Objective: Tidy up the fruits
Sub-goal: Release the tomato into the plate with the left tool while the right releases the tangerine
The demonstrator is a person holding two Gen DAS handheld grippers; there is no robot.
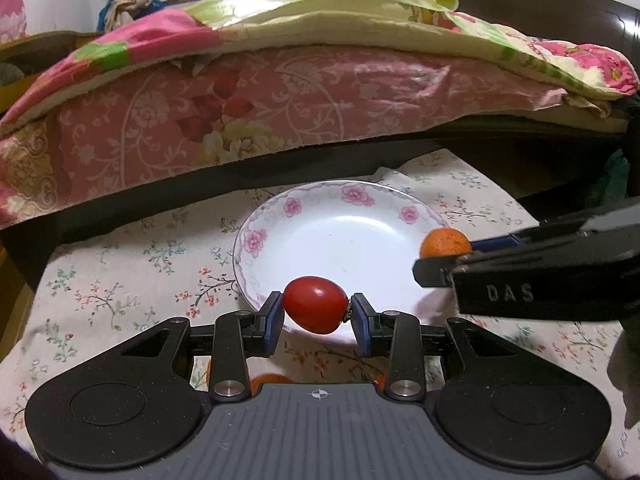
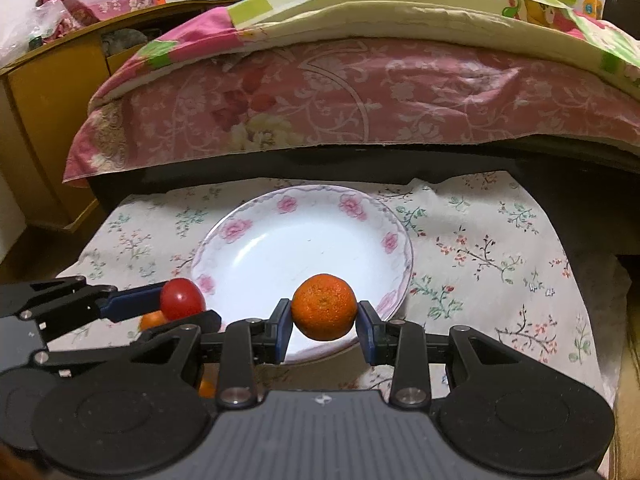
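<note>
- Left wrist view: The left gripper [image 1: 315,314] was clamped on a smooth, shiny red tomato [image 1: 315,310], egg-shaped, with its blue pads [image 1: 273,322] pressing on both ends. It was held over the near rim of a white plate [image 1: 256,240] with pink flowers. The plate sat on a flowery cloth [image 1: 120,280]. The right gripper [image 1: 444,260] came in from the right with a small orange [image 1: 445,243], half hidden.
- Right wrist view: Here the whole orange [image 2: 324,307] showed, round and bumpy, squeezed between the right gripper's [image 2: 324,316] pads above the plate's [image 2: 224,236] near edge. The left gripper [image 2: 180,304] held the tomato [image 2: 182,299] at the left. Only this view showed another orange fruit [image 2: 152,320] lying on the cloth [image 2: 480,260] under the tomato.
</note>
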